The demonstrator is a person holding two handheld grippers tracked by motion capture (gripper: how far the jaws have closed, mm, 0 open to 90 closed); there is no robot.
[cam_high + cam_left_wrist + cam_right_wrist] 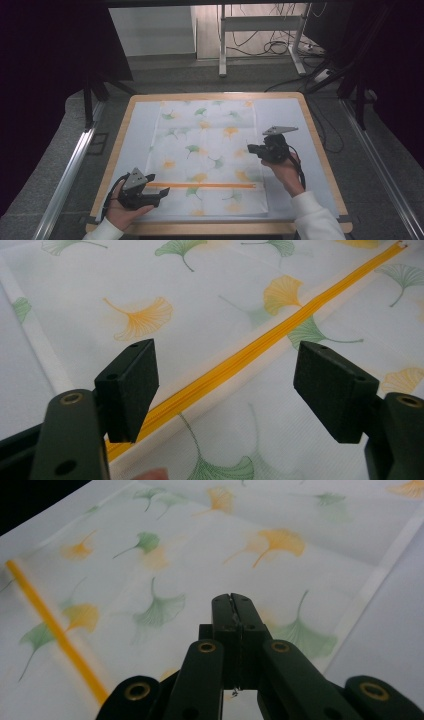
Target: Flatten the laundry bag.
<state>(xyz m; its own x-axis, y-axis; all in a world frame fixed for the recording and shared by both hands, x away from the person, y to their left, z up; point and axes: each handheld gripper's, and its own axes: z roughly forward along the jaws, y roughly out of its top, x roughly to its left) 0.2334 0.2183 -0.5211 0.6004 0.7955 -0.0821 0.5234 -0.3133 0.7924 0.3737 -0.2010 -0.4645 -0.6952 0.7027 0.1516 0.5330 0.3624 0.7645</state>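
Pillowcase (pixel 207 160), a white one printed with green and orange ginkgo leaves, lies spread flat on the pale mat that covers the wooden table (pixel 200 229), its long sides running from the near edge toward the far one. An orange zipper (pixel 200 185) crosses it from left to right close to the near edge, and looks drawn shut along its length. Judging by how flat and thin it lies, the fabric is light, soft and limp: it will sag and fold when lifted, slide easily on the smooth mat, and give no stiffness to push against. The zipper band is probably the firmest part, so a pinch on the hem right beside the zipper, or at a corner, should hold better than a pinch in the loose middle, where only the upper layer may come away. The left gripper (pixel 150 187) rests low at the near left, by the left end of the zipper, with its jaws spread wide apart and nothing between them; in the left gripper view the zipper (pixel 250 352) runs between the two pads without touching them. The right gripper (pixel 252 149) is held above the right part of the cloth, its jaws pressed together on nothing, as the right gripper view shows.
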